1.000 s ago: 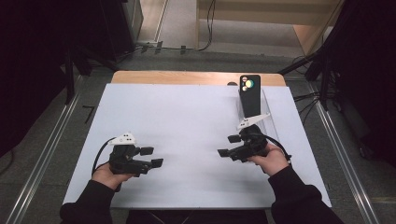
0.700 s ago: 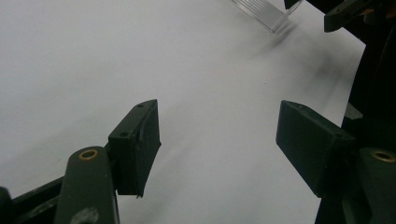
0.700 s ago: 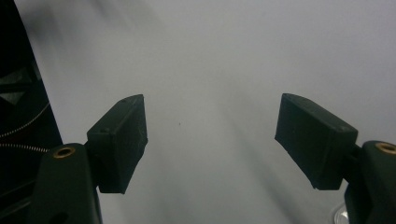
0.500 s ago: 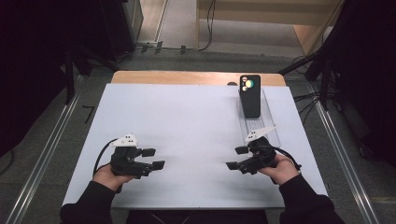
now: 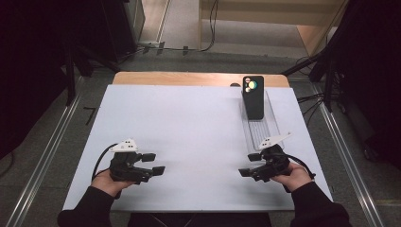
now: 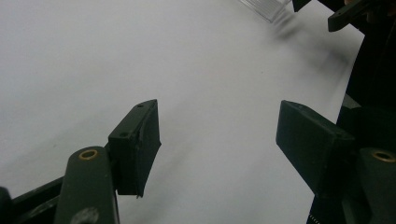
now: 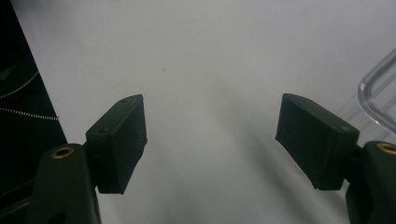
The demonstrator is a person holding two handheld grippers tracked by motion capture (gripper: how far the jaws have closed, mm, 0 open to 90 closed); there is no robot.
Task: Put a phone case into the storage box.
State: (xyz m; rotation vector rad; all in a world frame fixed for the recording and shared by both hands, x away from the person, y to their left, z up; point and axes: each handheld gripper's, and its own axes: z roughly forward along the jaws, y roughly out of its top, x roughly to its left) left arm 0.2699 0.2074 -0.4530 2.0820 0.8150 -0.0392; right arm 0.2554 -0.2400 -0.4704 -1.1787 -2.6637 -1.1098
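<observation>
I had both grippers low over the white table [image 5: 189,123], near my edge of it, and neither held anything. My left gripper [image 5: 158,163] had its jaws well apart, with only bare tabletop between them in the left gripper view. My right gripper [image 5: 250,165] was just as wide and just as empty, sitting just beside the near end of the clear tray [image 5: 272,130]. The black phone [image 5: 253,97] lay at the tray's far end, camera side up and leaning over the far rim, well apart from both my grippers.

What worried me was the tray – light, clear plastic, hard to judge at its rim. If I reached forward carelessly, a jaw could catch the near wall and shove the tray along, and the phone might slide or tip off. The phone's back also looked smooth – a shallow pinch on it would probably slip
</observation>
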